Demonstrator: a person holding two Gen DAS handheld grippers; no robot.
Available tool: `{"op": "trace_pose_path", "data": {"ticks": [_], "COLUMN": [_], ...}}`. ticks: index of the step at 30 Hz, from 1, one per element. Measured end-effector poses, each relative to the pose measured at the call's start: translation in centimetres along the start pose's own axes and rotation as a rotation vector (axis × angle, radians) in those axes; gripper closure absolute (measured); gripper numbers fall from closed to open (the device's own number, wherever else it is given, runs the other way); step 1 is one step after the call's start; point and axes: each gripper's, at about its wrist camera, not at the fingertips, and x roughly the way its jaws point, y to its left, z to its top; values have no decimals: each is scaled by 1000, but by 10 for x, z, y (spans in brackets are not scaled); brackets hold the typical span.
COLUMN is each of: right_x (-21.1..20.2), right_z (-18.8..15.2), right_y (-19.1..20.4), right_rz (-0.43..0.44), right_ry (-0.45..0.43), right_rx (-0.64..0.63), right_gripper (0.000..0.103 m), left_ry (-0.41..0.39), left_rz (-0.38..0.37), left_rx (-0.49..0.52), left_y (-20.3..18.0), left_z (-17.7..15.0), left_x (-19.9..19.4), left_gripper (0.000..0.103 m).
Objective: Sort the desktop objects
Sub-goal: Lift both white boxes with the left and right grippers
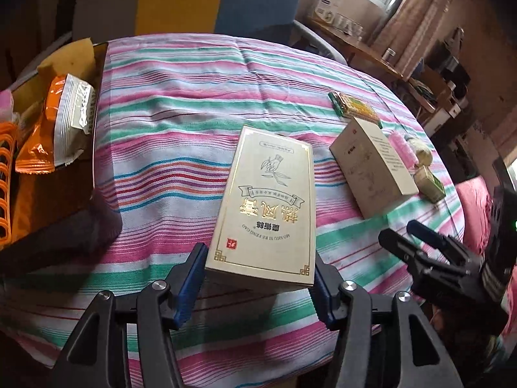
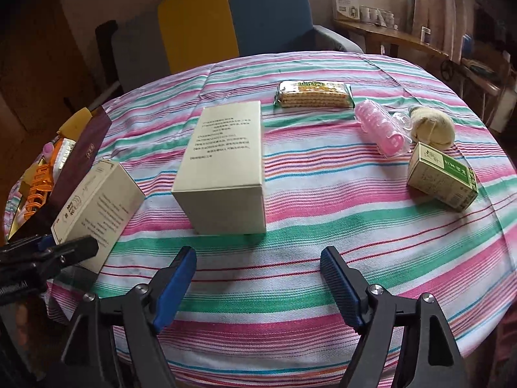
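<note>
The left gripper (image 1: 260, 278) is closed on the near end of a gold-printed cream box (image 1: 265, 207), lifted a little off the striped cloth (image 2: 290, 278). Left of that box stands a brown carton (image 2: 82, 165) already holding an orange snack packet (image 1: 61, 123) and an orange clip-like thing (image 2: 37, 190), so some sorting looks done. Right of the held box, a plain cream box (image 2: 223, 168), biscuit packet (image 2: 313, 94), pink hair rollers (image 2: 379, 129), what may be a cream ball of yarn (image 2: 433, 129) and a small green box (image 2: 441, 177) lie loose. The right gripper (image 2: 258, 287) hovers wide open and empty, near the plain box
</note>
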Motion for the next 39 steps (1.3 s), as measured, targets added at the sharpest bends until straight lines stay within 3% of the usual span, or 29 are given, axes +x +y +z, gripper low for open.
{"op": "trace_pose_path", "data": {"ticks": [1, 3, 5, 13, 20, 28, 30, 32, 39], "right_x": [1, 6, 10, 0, 1, 17, 22, 25, 25], "right_z": [-1, -5, -9, -2, 31, 42, 40, 38, 34], "right_y": [1, 11, 20, 16, 16, 27, 29, 30, 35], "right_rz": [-11, -38, -64, -42, -40, -40, -37, -41, -52], "right_ry": [-6, -6, -11, -40, -74, -38, -22, -11, -14], "right_rx": [-19, -92, -157, -84, -28, -60, -67, -78, -108], "right_gripper": [20, 7, 3, 6, 6, 34, 47, 52, 52], "left_ry": [2, -1, -10, -46, -72, -58, -53, -56, -66], "left_rz": [3, 7, 11, 57, 80, 56, 51, 52, 61], "left_rx": [-3, 19, 40, 74, 127, 145, 144, 148, 169], "left_y": [-2, -7, -9, 1, -3, -2, 0, -1, -4], "left_z": [1, -2, -5, -9, -5, 3, 5, 5, 0], "left_x": [3, 5, 5, -1, -2, 5, 7, 9, 8], "left_gripper": [44, 44, 44, 43, 43, 43, 43, 43, 47]}}
